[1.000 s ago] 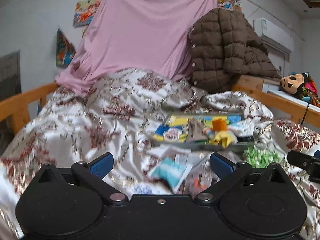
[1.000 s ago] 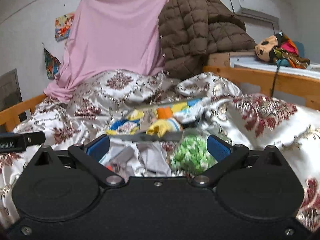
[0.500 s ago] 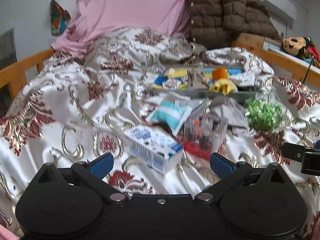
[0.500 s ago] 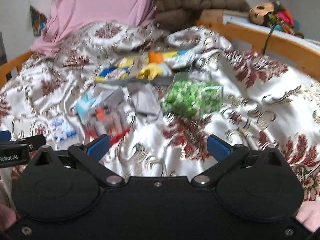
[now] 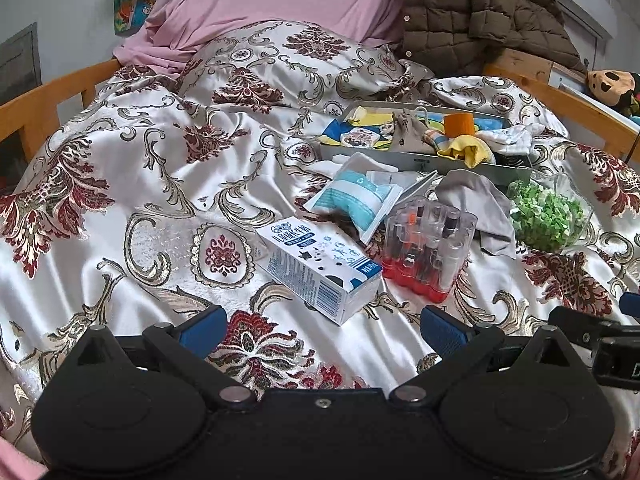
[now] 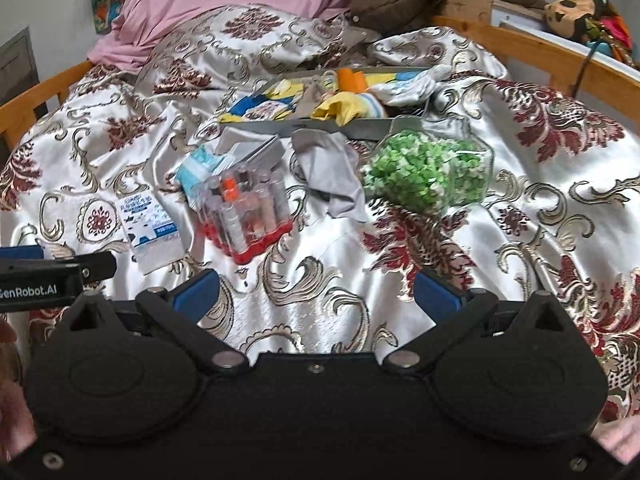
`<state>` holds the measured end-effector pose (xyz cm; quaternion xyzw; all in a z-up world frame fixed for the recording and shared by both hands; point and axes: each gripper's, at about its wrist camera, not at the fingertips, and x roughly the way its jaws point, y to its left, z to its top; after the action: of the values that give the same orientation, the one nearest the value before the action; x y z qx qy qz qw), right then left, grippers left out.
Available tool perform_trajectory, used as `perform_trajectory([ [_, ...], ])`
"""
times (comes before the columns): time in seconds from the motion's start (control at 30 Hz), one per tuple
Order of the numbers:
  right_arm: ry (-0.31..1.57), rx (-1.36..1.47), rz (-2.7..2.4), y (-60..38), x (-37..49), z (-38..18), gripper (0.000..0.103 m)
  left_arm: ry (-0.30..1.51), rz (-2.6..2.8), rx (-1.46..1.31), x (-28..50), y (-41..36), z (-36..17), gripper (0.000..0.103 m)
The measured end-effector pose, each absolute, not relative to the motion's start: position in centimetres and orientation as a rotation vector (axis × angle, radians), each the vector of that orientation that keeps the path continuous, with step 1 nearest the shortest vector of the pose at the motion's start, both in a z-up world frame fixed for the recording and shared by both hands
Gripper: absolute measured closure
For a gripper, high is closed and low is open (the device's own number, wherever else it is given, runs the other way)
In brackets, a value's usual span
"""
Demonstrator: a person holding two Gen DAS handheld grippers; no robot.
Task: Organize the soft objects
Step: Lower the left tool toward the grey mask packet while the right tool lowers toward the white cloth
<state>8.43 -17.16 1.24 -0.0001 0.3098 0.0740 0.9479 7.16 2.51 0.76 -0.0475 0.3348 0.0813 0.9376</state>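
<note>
Both my grippers have tipped down from the pink drape and brown jacket a second ago toward the clutter on the bed.

My left gripper (image 5: 323,330) hovers with its blue fingers spread wide and holding nothing, just short of the milk carton (image 5: 318,266), beside the clear case of tubes (image 5: 430,248). My right gripper (image 6: 316,294) hangs equally wide and empty over the patterned bedspread (image 6: 540,208). The soft things lie farther up the bed: a grey cloth (image 6: 332,172) between the case and the jar of green pieces (image 6: 426,170), and yellow and blue cloths piled in the grey tray (image 5: 412,158). Only the left view shows the wall air conditioner (image 5: 580,0); only the right view shows the lettered side of my other gripper.
</note>
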Motion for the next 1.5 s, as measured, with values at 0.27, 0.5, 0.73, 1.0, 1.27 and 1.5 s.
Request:
perform_trajectory([
  [0.27, 0.635, 0.004, 0.204, -16.6, 9.5, 1.0, 0.001, 0.67, 0.193, -0.098, 8.2, 3.0, 0.7, 0.001],
  [0.5, 0.6, 0.026, 0.225, -16.6, 10.4, 1.0, 0.001, 0.664, 0.221, -0.103, 9.3, 3.5, 0.4, 0.001],
  [0.73, 0.566, 0.085, 0.233, -17.2, 11.9, 1.1, 0.001, 0.645, 0.236, -0.11, 9.8, 3.9, 0.4, 0.001],
  [1.0, 0.526, 0.107, 0.221, -17.8, 13.3, 1.4, 0.001, 0.571, 0.245, -0.077, 10.6, 3.9, 1.1, 0.001],
  [1.27, 0.542, 0.144, 0.195, -18.5, 16.1, 0.8, 0.001, 0.535, 0.224, -0.06, 12.7, 3.8, 2.2, 0.001],
  [1.5, 0.532, 0.142, 0.187, -18.7, 18.5, 0.4, 0.001, 0.536, 0.179, -0.061, 15.5, 3.3, 2.9, 0.001],
])
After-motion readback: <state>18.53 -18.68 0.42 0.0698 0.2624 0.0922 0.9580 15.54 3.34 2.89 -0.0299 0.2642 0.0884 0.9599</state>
